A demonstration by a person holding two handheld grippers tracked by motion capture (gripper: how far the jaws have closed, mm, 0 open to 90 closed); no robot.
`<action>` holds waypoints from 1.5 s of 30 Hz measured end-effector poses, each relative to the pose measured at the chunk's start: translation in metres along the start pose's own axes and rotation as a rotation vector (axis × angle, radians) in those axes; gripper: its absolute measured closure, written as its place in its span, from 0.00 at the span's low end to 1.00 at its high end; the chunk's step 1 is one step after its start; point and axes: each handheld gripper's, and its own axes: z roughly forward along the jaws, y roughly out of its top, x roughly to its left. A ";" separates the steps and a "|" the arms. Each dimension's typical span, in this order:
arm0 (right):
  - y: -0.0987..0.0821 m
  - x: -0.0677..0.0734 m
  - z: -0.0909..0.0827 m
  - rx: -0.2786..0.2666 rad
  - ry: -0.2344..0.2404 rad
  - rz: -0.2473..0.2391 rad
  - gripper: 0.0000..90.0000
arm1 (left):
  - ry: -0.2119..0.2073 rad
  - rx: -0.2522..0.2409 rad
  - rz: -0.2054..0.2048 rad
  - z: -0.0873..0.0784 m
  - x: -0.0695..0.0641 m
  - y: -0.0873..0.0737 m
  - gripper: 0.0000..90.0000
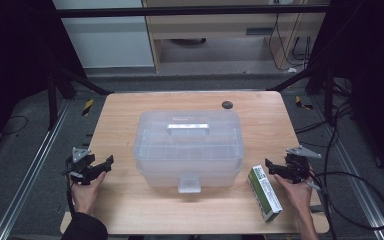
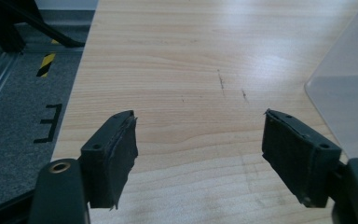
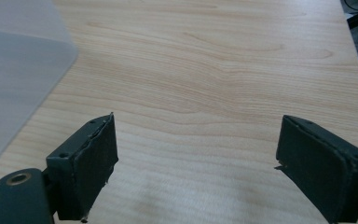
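The left gripper (image 1: 100, 167) is held in the person's left hand (image 1: 86, 192), low over the near left edge of the table (image 1: 130, 210). Its two black jaws stand wide apart, and there is only bare wood between them. In the left gripper view, the pads (image 2: 121, 158) are dark and a bit frayed at the edges. Just off to the right of this gripper sits the big clear plastic box (image 1: 188, 147). The box is close to it but not touching. In the left gripper view a corner of the box (image 2: 349, 102) peeks in at the right edge.

The right gripper (image 1: 274, 169) is held in the person's right hand (image 1: 300, 192), low over the near right side of the table. Its jaws are wide apart too, with nothing in them. Right beside it, a little nearer to the person, lies a green and white carton (image 1: 264, 192), flat on the wood. I cannot tell if the gripper touches it. To the left of this gripper is the same clear box, near but apart.

The box sits in the middle of the table between the two grippers. Its lid is shut, with a handle (image 1: 187, 129) on top and a white latch (image 1: 189, 183) on the near side.
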 end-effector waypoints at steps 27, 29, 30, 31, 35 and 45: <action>0.016 0.021 -0.035 -0.101 0.107 -0.148 0.23 | -0.094 -0.085 0.069 -0.033 -0.018 0.021 0.65; 0.019 0.022 -0.037 -0.100 0.118 -0.153 0.23 | -0.109 -0.085 0.083 -0.034 -0.021 0.022 0.64; 0.020 0.023 -0.038 -0.102 0.123 -0.152 0.23 | -0.111 -0.085 0.087 -0.034 -0.022 0.023 0.64; 0.021 0.024 -0.039 -0.105 0.128 -0.152 0.23 | -0.118 -0.088 0.094 -0.034 -0.023 0.024 0.63; 0.023 0.026 -0.042 -0.113 0.131 -0.160 0.23 | -0.149 -0.066 0.132 -0.032 -0.025 0.028 0.54; 0.024 0.025 -0.045 -0.117 0.107 -0.149 0.19 | -0.192 -0.099 0.178 -0.038 -0.028 0.047 0.37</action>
